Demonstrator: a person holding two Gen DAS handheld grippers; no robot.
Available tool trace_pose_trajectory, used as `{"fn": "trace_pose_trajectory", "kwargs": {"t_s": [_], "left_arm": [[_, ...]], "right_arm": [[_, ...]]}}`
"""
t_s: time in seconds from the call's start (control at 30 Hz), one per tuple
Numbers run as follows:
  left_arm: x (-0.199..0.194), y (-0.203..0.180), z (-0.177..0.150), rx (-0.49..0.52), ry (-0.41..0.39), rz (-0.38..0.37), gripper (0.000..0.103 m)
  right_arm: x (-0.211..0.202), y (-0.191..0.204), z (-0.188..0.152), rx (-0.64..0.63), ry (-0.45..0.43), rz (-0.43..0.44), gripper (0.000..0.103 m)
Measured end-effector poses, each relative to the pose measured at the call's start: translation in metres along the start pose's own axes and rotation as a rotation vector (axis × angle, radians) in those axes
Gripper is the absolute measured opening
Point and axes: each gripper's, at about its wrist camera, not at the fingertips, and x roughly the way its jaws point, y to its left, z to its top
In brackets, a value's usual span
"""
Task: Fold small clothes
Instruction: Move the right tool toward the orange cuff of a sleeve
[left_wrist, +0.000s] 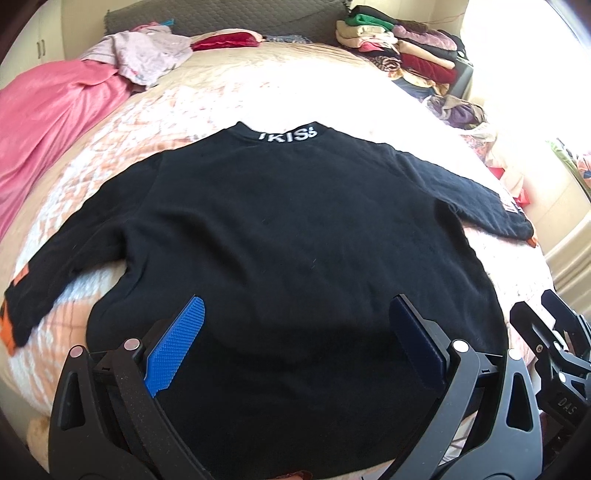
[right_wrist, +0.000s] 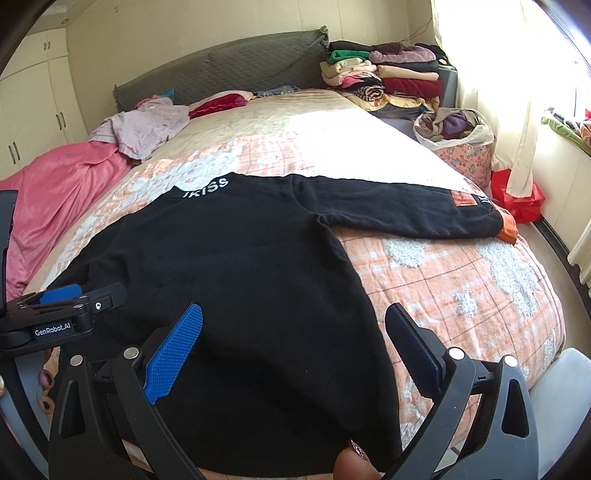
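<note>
A black long-sleeved sweater (left_wrist: 288, 236) with white letters at the collar lies spread flat on the bed, sleeves out to both sides with orange cuffs; it also shows in the right wrist view (right_wrist: 236, 280). My left gripper (left_wrist: 295, 332) is open and empty, just above the sweater's hem near its middle. My right gripper (right_wrist: 295, 339) is open and empty over the hem's right part; it shows at the right edge of the left wrist view (left_wrist: 554, 332). The left gripper shows at the left of the right wrist view (right_wrist: 62, 310).
The bed (right_wrist: 443, 280) has an orange-and-white quilt. A pink blanket (left_wrist: 48, 122) and a pale garment (left_wrist: 147, 55) lie at the far left. Stacked folded clothes (right_wrist: 384, 77) stand at the far right by the headboard. A bag of clothes (right_wrist: 454, 129) sits beside the bed.
</note>
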Motion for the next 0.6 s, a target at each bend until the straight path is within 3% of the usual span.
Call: {"fn": "trace_pose_trajectory", "kwargs": {"t_s": [0.6], "left_arm": [[0.038, -0.029, 0.062, 0.064, 0.008, -0.014, 0.094]], "right_arm": [[0.032, -0.06, 0.046, 0.179, -0.03, -0.08, 0.099]]}}
